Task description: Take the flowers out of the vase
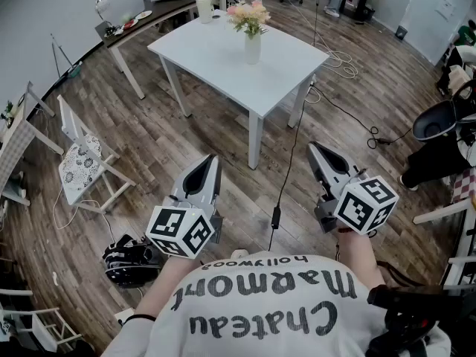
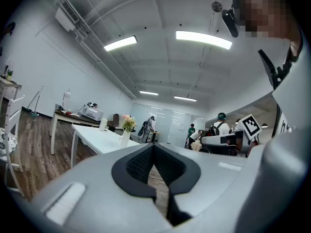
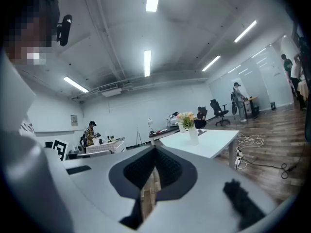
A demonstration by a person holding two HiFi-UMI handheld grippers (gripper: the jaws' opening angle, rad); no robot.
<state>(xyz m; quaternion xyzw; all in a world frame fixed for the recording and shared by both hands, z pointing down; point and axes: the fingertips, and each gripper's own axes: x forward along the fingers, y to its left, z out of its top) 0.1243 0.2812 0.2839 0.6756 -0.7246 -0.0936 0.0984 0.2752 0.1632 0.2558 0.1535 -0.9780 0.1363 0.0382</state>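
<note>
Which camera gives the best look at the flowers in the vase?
The head view: the flowers and white vase show whole on the table, from above. Both gripper views show them smaller and farther off, from the side.

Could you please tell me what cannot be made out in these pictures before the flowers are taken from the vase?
- Stems inside the vase: hidden by its opaque white wall, every view.
- Number of flowers: too small and distant, every view.
- Hands holding the left tool and right tool: head view, mostly covered by marker cubes.
- Items on the far desk: head view, too small.
</note>
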